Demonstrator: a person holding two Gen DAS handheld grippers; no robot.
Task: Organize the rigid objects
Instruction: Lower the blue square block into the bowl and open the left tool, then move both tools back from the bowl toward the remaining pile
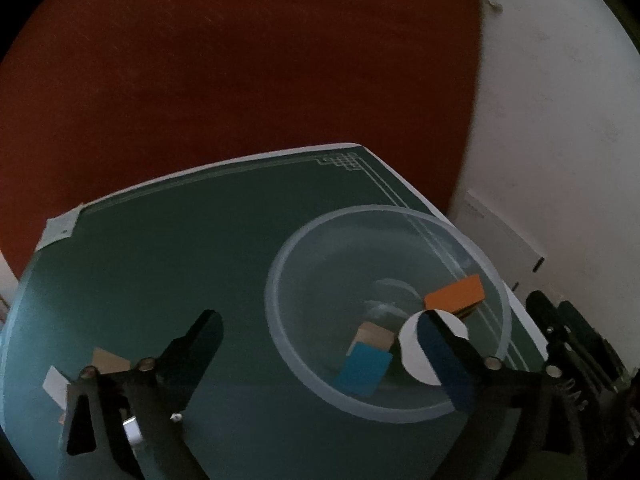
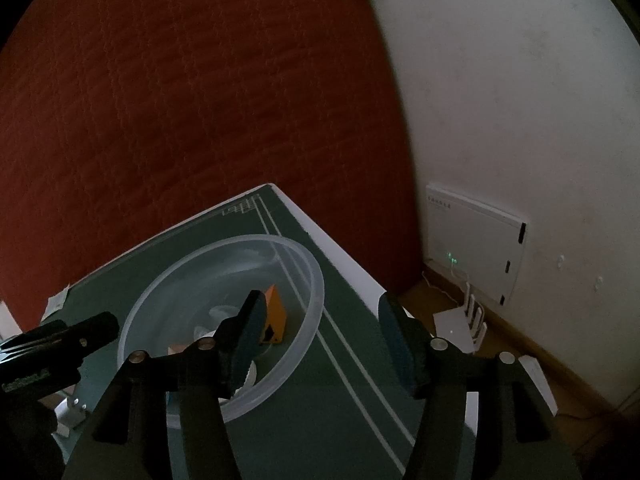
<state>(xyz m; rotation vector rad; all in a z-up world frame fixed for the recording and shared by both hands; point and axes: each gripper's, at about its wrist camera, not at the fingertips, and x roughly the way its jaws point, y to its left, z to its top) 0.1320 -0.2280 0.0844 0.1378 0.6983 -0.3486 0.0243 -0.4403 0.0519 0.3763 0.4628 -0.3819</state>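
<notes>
A clear plastic bowl [image 1: 276, 320] stands on the dark green mat [image 1: 180, 248]. Inside lie an orange block [image 1: 454, 295], a blue-faced wooden block [image 1: 364, 368] and a white disc [image 1: 416, 356]. My left gripper [image 1: 320, 332] is open and empty, its right finger over the bowl's inside, its left finger over the mat. In the right wrist view the bowl [image 2: 308, 308] holds the orange block [image 2: 276, 316]. My right gripper [image 2: 324, 316] is open and empty over the bowl's right rim. The left gripper's tip shows there at the left [image 2: 80, 332].
A white and a tan piece [image 1: 56, 388] lie on the mat at the near left. A red cloth [image 1: 240, 60] hangs behind the table. A white wall [image 2: 520, 100] stands at right, with a white box [image 2: 472, 240] and a router [image 2: 460, 328] on the floor.
</notes>
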